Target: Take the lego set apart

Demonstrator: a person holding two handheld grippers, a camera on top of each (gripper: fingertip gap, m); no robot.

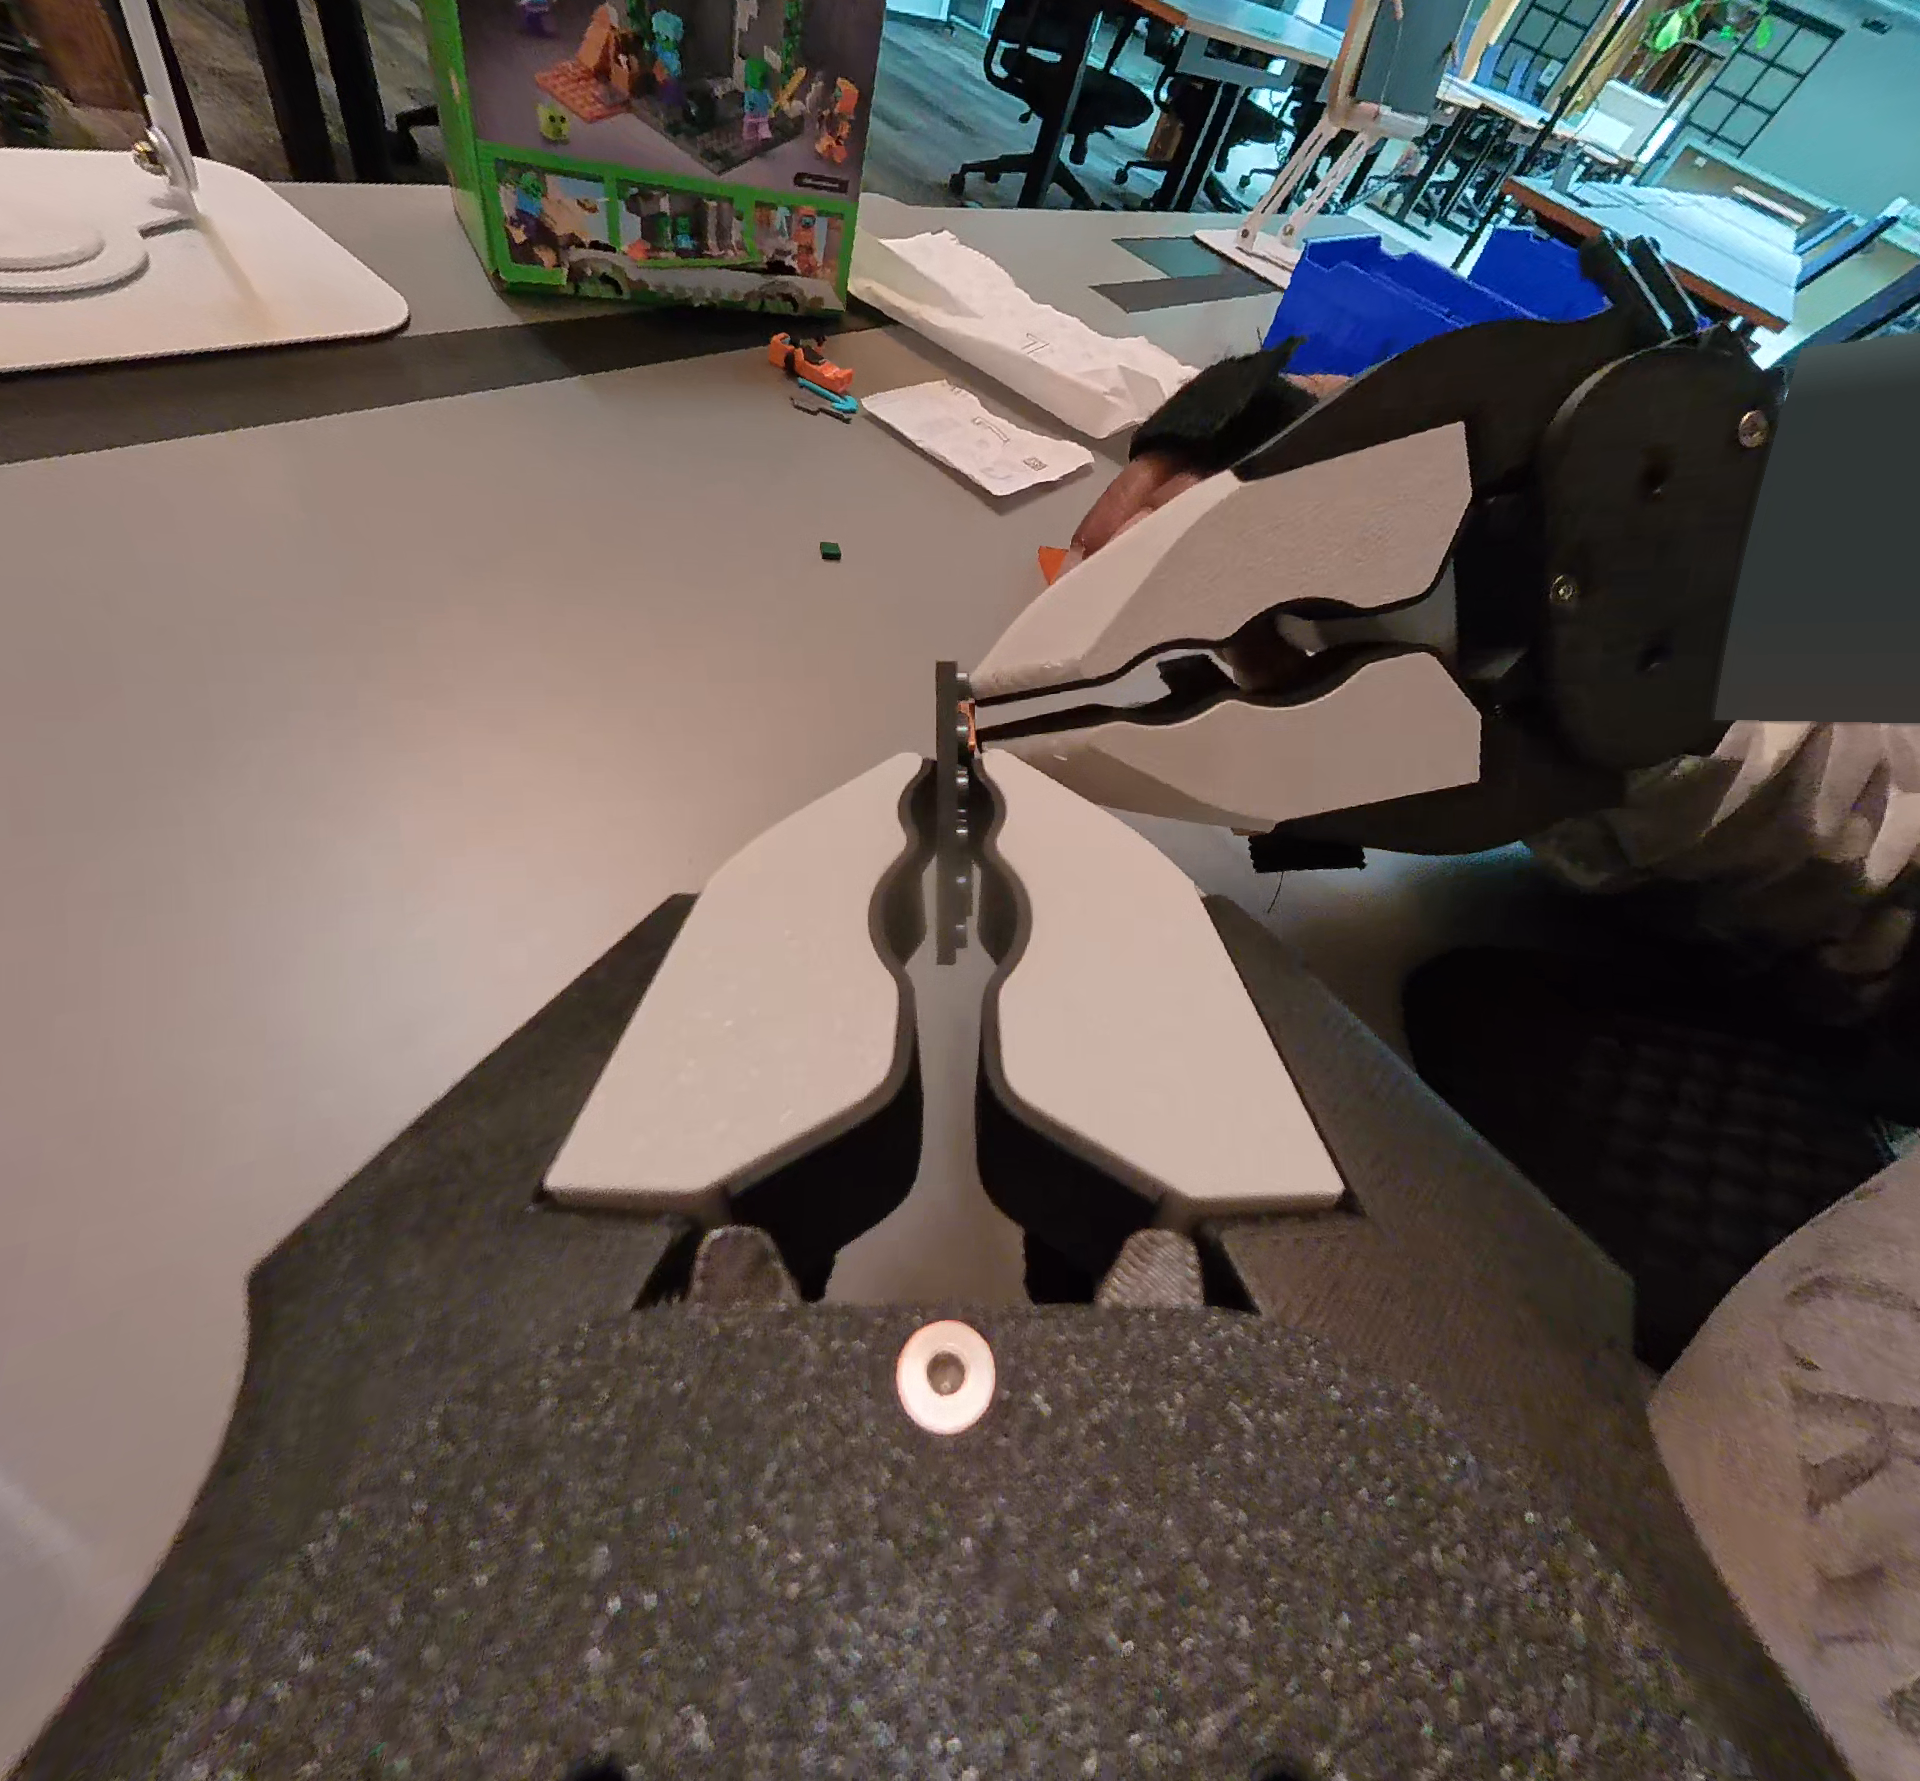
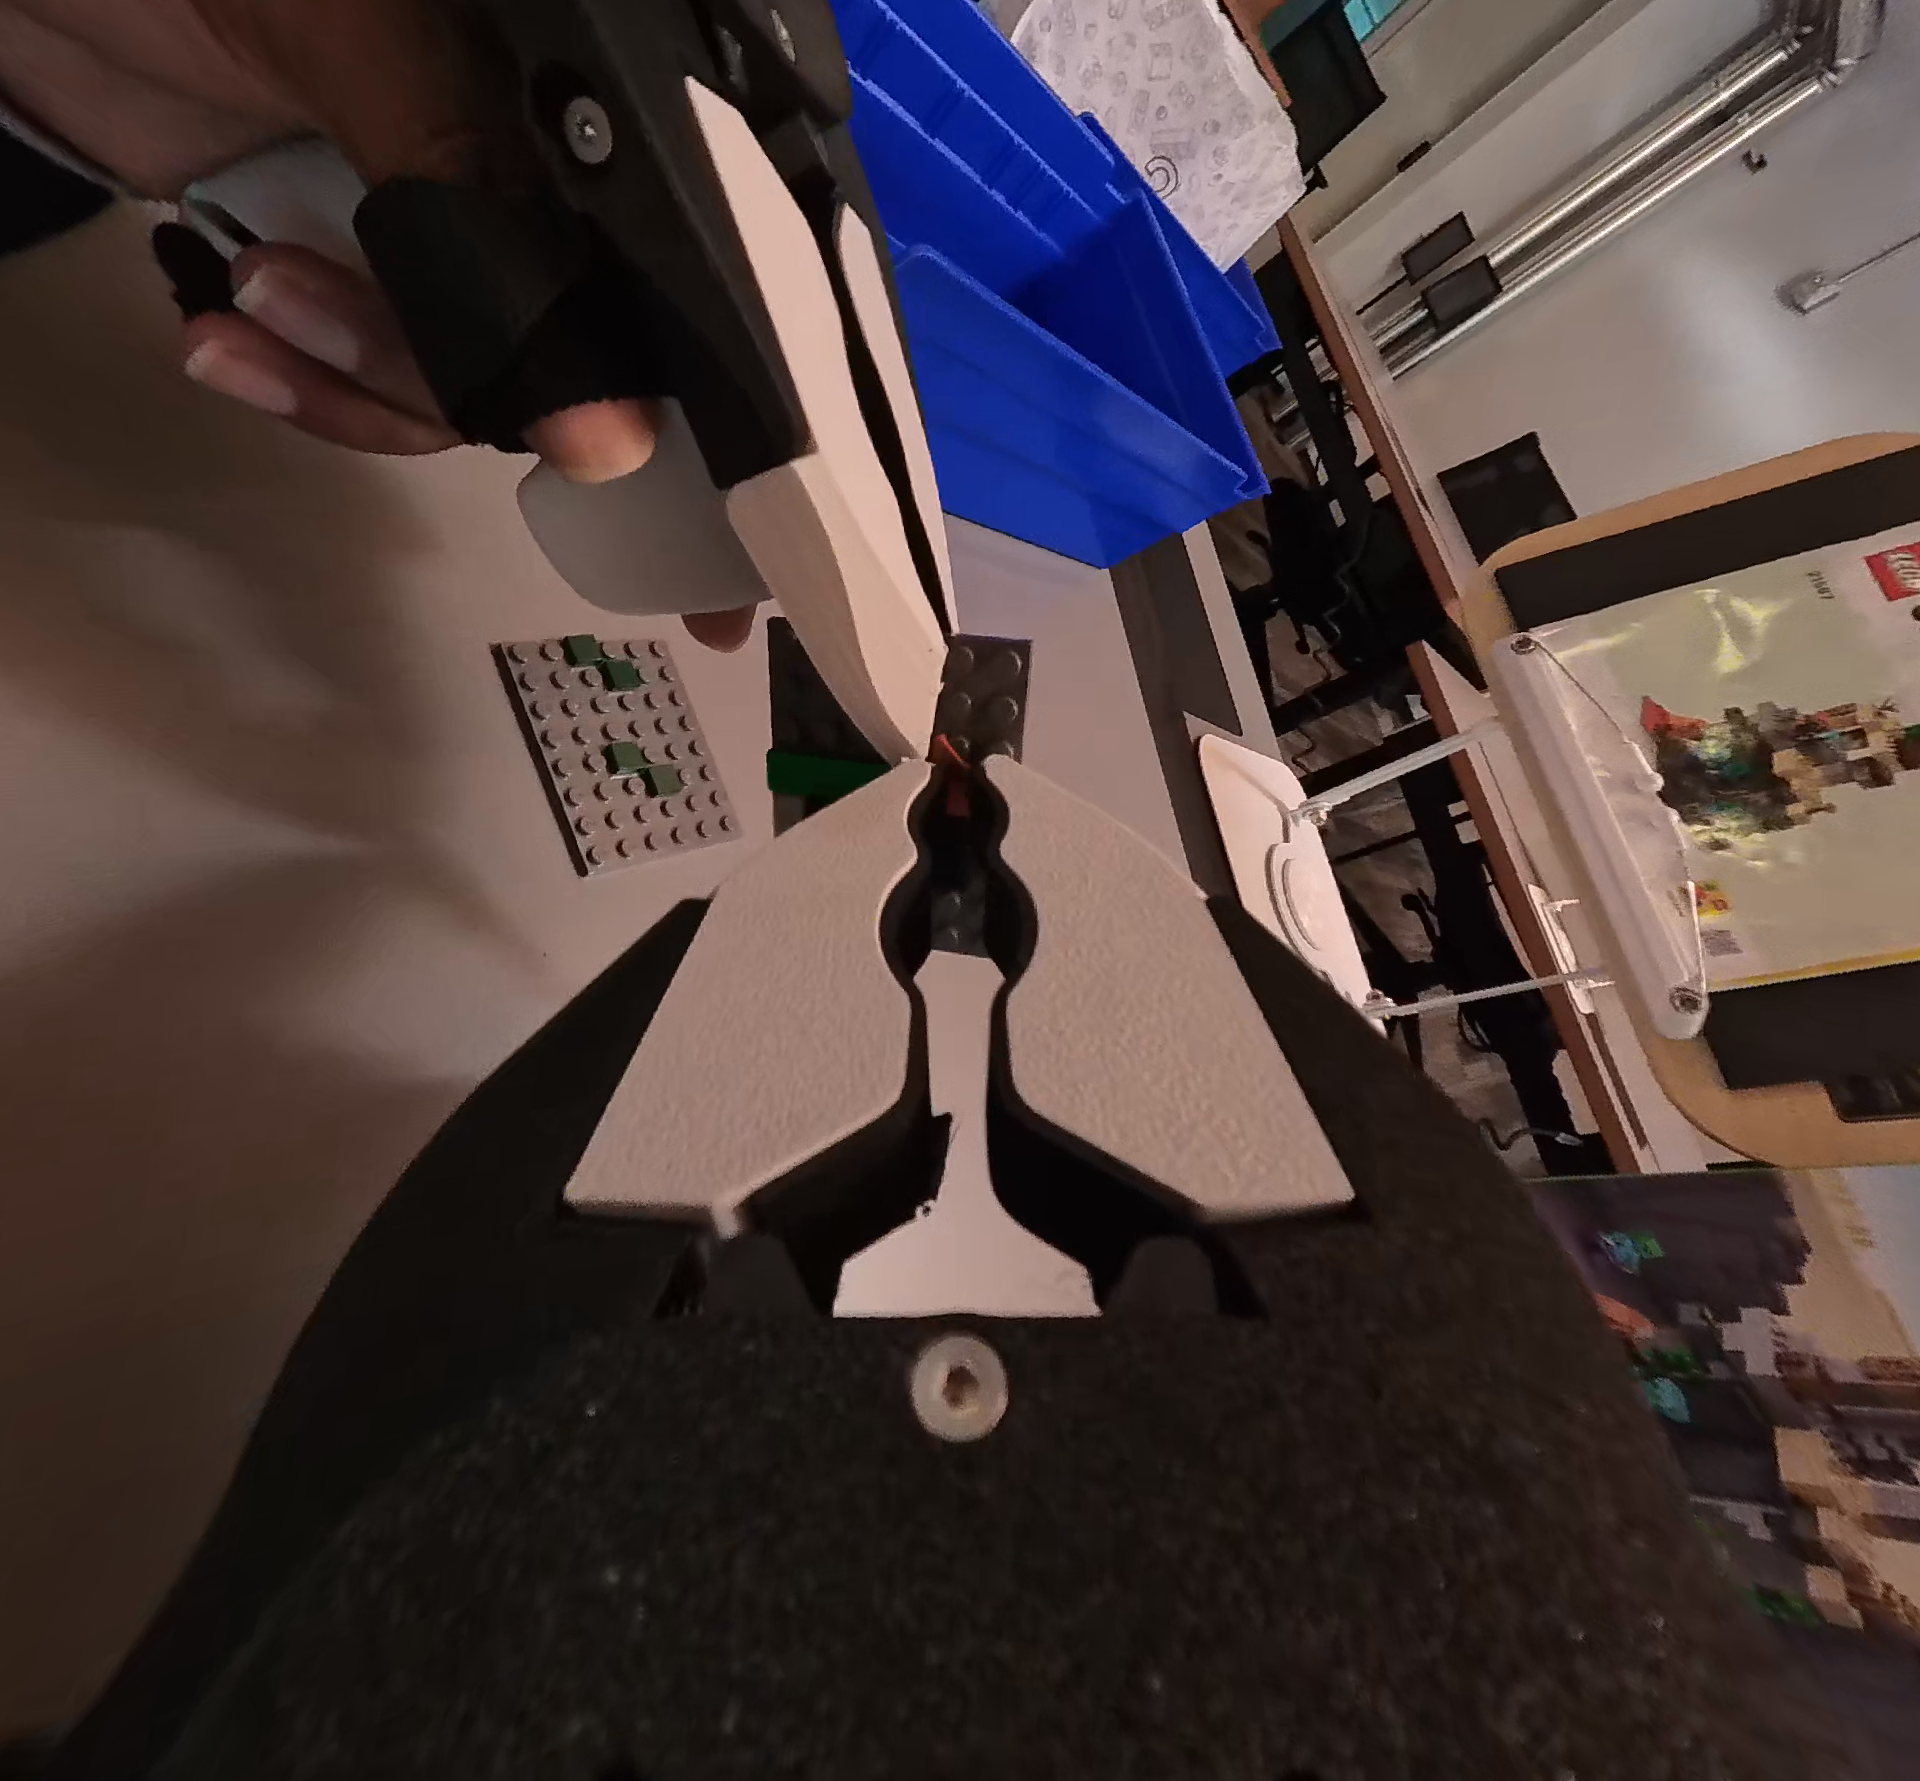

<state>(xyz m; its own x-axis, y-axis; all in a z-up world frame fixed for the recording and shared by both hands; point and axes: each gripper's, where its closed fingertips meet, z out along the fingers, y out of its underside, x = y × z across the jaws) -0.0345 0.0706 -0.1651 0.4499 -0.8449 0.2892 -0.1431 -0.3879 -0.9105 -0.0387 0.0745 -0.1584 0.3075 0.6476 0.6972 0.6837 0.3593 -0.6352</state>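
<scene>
The left gripper (image 1: 954,775) is clamped on a dark grey lego plate (image 1: 952,796), which stands on edge between its white fingers (image 1: 790,983) above the grey worktop (image 1: 416,692). Well ahead of it and to its left, a white stand base (image 1: 156,277) rests on the worktop, and straight ahead stands the green lego box (image 1: 665,69). Just in front of the box lie a small orange and blue lego piece (image 1: 816,370) and crumpled white paper bags (image 1: 1018,349); nearer the gripper sits a tiny dark green tile (image 1: 829,549). From its right side the right gripper (image 1: 977,708) reaches in level, its tips pinched on a small orange piece (image 1: 967,718) fixed to the plate's studded face. Beyond it are blue bins (image 1: 1392,297). In the right wrist view, the right gripper (image 2: 953,770) is closed on the orange piece (image 2: 951,786) against the dark plate (image 2: 987,692), with the left gripper's fingers (image 2: 821,505) coming down from above and a person's hand (image 2: 312,329) behind them. To the left of the right gripper a grey studded baseplate (image 2: 613,765) with a few green tiles (image 2: 623,755) lies flat on the worktop (image 2: 260,640); blue bins (image 2: 1039,329) sit ahead.
</scene>
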